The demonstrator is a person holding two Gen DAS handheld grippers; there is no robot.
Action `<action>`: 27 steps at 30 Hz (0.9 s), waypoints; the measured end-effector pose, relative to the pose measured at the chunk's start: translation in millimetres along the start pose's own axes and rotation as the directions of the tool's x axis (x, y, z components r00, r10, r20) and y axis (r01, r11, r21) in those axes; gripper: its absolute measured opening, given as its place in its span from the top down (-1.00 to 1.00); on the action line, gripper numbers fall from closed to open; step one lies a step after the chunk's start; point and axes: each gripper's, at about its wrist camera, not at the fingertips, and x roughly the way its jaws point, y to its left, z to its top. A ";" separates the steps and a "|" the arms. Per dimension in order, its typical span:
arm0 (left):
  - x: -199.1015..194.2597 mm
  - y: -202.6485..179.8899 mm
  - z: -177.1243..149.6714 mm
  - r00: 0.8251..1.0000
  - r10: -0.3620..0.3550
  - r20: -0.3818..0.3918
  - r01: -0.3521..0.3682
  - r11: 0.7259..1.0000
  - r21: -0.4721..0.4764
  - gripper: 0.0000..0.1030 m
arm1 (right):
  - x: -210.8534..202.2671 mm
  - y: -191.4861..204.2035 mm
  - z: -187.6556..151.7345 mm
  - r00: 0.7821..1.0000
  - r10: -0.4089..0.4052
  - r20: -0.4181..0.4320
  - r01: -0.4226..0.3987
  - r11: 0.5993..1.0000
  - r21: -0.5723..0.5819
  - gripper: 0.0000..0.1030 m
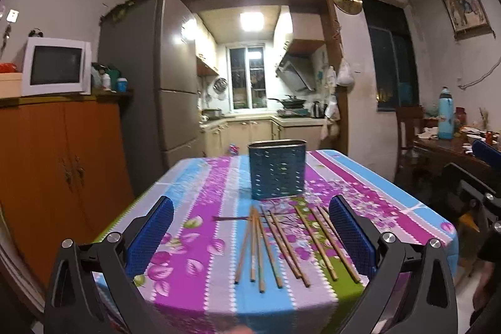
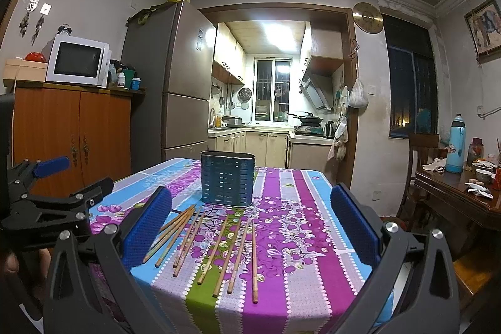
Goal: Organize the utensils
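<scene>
Chopsticks (image 1: 281, 246) are fanned out at lower centre on the desk (image 1: 194, 280), before the holder (image 1: 277, 169). Both grippers, left (image 1: 250, 235) and right (image 2: 250, 224), are held back with fingers apart, ready for pickup.

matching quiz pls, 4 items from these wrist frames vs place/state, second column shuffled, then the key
1. chopsticks
2. utensil holder
3. left gripper
4. microwave

A. on the wooden cabinet
B. lying loose on the tablecloth
C. open, holding nothing
D. upright on the table, behind the chopsticks

Pairs: 1-B, 2-D, 3-C, 4-A
</scene>
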 end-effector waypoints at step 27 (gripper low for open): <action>24.6 31.7 -8.0 0.998 0.001 -0.064 -0.005 0.998 -0.055 -0.93 | 21.7 7.6 -8.3 0.990 0.113 -0.088 -0.112 0.994 0.021 -0.79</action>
